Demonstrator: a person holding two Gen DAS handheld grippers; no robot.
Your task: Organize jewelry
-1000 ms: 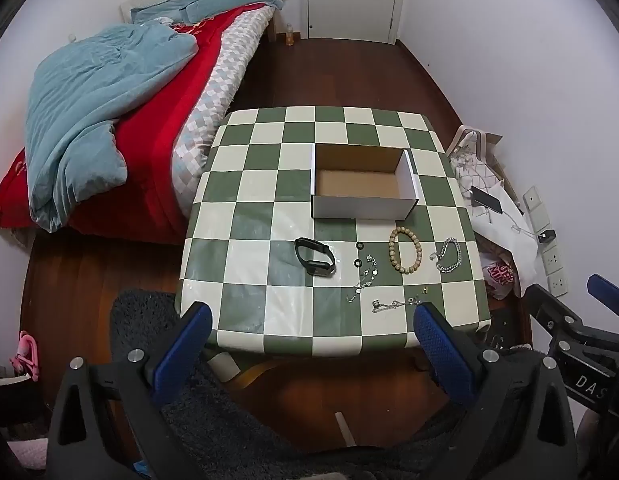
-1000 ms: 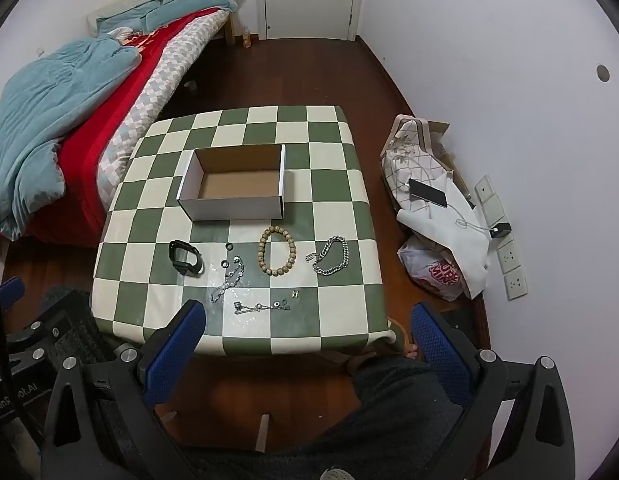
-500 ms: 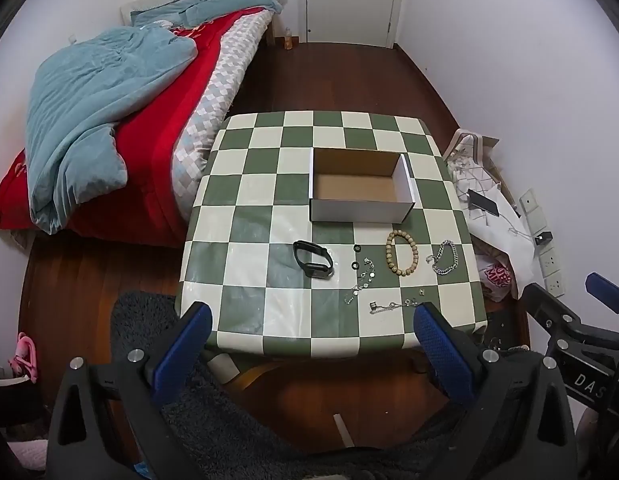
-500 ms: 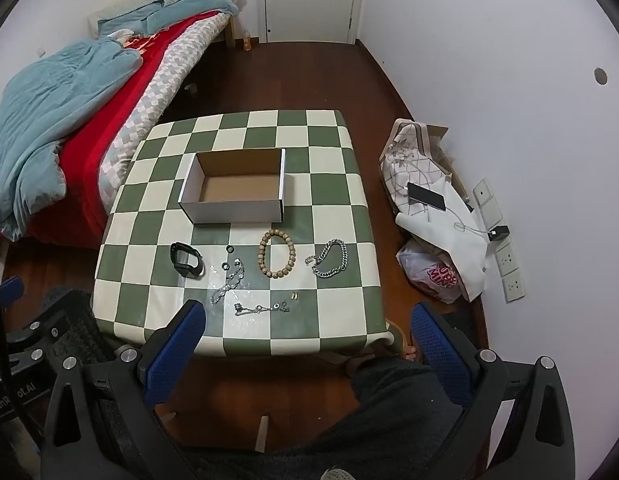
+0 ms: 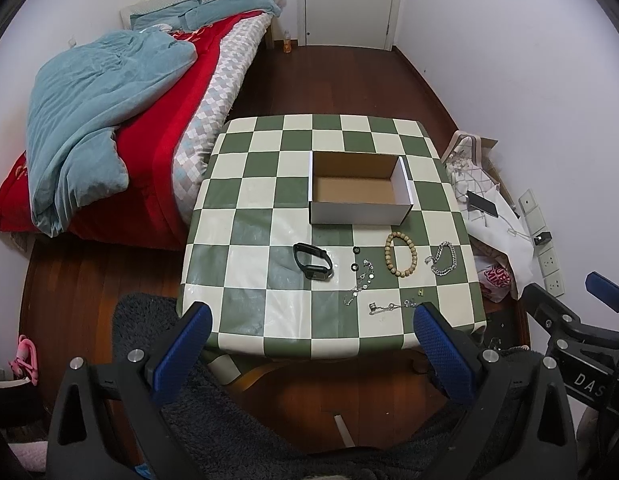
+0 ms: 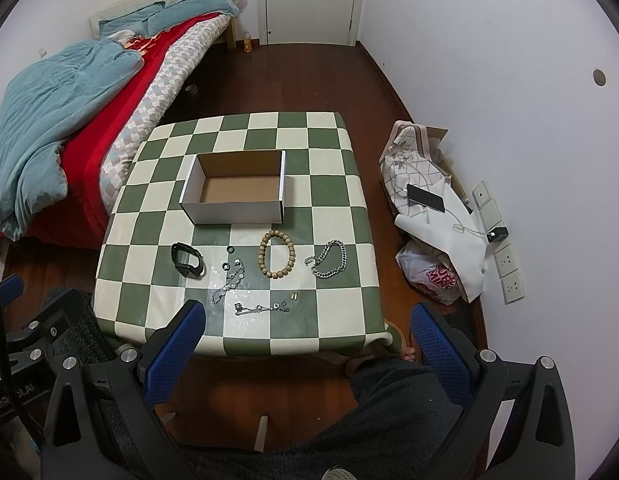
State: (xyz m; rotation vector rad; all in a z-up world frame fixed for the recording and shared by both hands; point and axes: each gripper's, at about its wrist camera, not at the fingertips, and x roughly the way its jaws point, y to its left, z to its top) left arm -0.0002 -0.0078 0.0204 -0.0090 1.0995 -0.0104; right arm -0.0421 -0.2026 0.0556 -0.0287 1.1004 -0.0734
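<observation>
Both claws hang high above the near edge of the checkered table (image 5: 269, 200), well clear of everything. The left gripper (image 5: 309, 320) is spread wide with nothing between its blue pads, and the right gripper (image 6: 307, 320) is just as released and bare. On the table, the open cardboard box (image 6: 235, 212) sits near the middle, towards the far edge. All the jewelry lies in front of it, nearer the near edge: the black smart band (image 6: 187, 260) farthest left, two small black rings (image 6: 228, 258), a thin silver chain (image 6: 229, 282), the wooden bead bracelet (image 6: 276, 254) and the chunky silver chain bracelet (image 6: 330, 259) on the right. Closest to the near edge lies a silver charm bracelet (image 6: 261, 307) with a tiny gold earring (image 6: 294, 296) just beside it.
</observation>
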